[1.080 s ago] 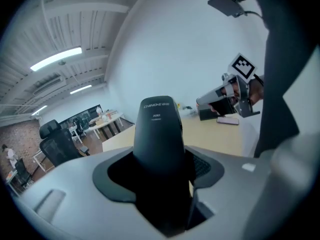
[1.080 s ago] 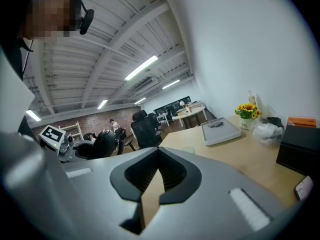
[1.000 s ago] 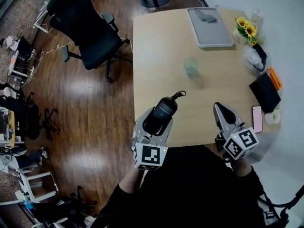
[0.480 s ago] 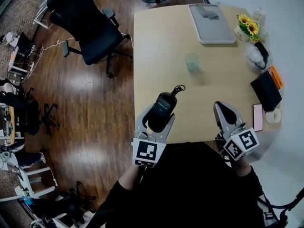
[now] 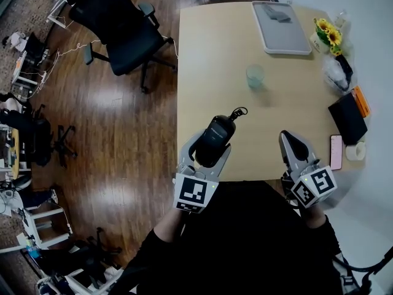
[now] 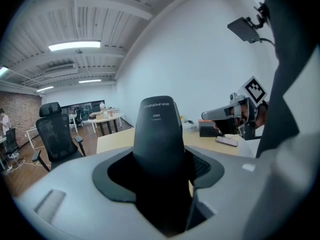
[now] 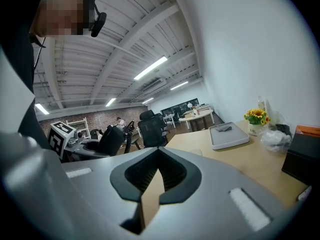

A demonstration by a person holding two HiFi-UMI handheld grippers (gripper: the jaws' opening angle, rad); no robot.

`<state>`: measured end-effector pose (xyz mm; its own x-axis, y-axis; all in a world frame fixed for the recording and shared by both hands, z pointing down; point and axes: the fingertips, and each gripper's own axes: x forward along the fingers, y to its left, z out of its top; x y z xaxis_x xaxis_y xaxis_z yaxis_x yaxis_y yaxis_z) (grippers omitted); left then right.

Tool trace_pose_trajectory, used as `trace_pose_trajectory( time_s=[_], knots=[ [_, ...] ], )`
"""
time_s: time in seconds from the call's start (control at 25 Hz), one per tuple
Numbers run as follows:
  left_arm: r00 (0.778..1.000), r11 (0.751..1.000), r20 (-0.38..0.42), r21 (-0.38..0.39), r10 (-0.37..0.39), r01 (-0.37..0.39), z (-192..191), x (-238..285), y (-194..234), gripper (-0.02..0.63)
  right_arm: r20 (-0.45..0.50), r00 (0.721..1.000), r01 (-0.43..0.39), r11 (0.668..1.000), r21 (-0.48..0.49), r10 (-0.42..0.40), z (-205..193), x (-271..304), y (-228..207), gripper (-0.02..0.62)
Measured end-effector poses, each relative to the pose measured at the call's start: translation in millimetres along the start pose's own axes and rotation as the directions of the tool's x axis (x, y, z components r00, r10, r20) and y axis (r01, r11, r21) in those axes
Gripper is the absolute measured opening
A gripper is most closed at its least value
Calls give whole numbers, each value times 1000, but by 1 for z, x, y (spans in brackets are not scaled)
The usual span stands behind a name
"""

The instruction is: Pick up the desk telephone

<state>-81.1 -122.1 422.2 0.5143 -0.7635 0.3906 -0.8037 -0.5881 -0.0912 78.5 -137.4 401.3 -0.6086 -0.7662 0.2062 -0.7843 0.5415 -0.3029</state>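
The telephone's black handset (image 5: pixel 218 133) hangs over the table's near edge, its curly cord (image 5: pixel 237 112) trailing off its far end. My left gripper (image 5: pixel 211 150) is shut on the handset, one jaw on each side of its body. In the left gripper view the handset (image 6: pixel 159 131) stands upright between the jaws and fills the middle. My right gripper (image 5: pixel 287 137) is shut with nothing in it, above the table's front right part. In the right gripper view its jaws meet in front of bare tabletop (image 7: pixel 220 159). No telephone base shows in any view.
The wooden table (image 5: pixel 212 60) carries a grey tray (image 5: pixel 282 28) at the far end, a clear glass (image 5: pixel 255 75), yellow flowers (image 5: pixel 328 34), a plastic bag (image 5: pixel 336 72), a black box (image 5: pixel 347 117) and a pink phone (image 5: pixel 335 152). A black office chair (image 5: pixel 116 23) stands to the left.
The left gripper has stayed shut on the handset and shifted only slightly, turning a little straighter. The right gripper has kept its place. The head view has drifted a little.
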Motion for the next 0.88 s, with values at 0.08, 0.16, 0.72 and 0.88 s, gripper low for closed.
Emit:
trace_pose_trajectory(
  time_s=[0.08, 0.16, 0.72, 0.88],
  knots=[
    [1000, 1000, -12, 18, 3, -3, -2, 0, 0, 262, 1, 1000, -3, 1000, -7, 3, 1, 0, 2, 2],
    [1000, 1000, -25, 29, 1, -1, -4, 0, -1, 262, 5, 1000, -6, 1000, -11, 6, 3, 0, 4, 2],
    [999, 1000, -36, 15, -15, 15, -7, 0, -2, 262, 16, 1000, -18, 999, -28, 19, 7, 3, 8, 2],
    [999, 1000, -43, 19, -17, 17, -7, 2, -2, 262, 16, 1000, -19, 999, -33, 20, 7, 3, 6, 2]
  ],
)
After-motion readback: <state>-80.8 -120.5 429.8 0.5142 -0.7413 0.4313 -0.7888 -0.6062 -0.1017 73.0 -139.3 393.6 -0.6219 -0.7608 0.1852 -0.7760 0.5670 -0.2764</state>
